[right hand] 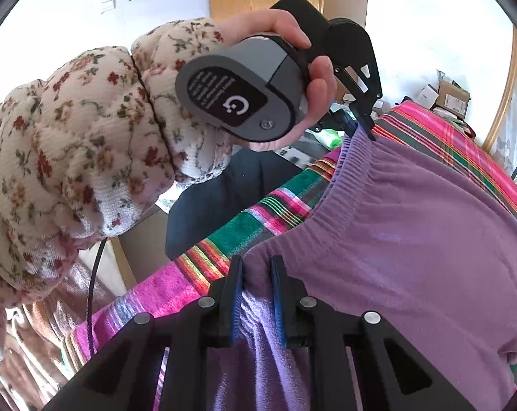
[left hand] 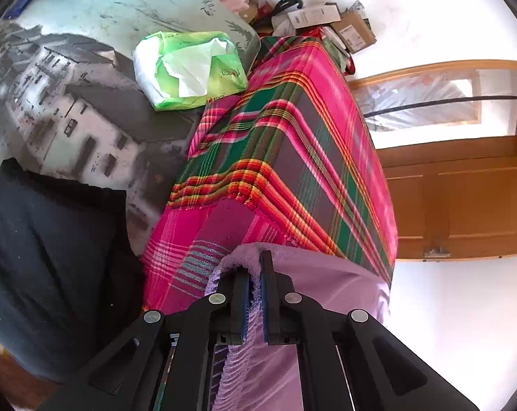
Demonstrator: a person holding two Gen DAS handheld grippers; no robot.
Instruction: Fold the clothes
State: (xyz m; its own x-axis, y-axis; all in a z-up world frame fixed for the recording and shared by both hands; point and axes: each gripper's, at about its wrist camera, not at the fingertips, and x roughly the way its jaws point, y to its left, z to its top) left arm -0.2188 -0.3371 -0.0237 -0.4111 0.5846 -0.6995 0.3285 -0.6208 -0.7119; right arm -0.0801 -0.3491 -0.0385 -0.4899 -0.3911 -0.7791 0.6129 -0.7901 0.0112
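Plainly, one striped blanket (left hand: 292, 130) in pink, green and orange is spread over the bed and fills the middle of the left wrist view. One purple garment (right hand: 412, 233) with an elastic waistband is draped on it, in the lower right of the right wrist view. One dark garment (left hand: 46, 257) lies at the lower left of the left wrist view, and one green tissue pack (left hand: 190, 68) above it.

Two grippers are counted. The left gripper (left hand: 255, 267) has its jaws clamped on the waistband's far end; the right gripper (right hand: 256, 270) has its jaws pinched on the waistband's near end. One hand (right hand: 292, 78) in a floral sleeve (right hand: 97, 130) is seen holding the left tool.

A slip is judged possible: only thin fabric edges are held, so an uneven pull could free one corner and skew the fold.
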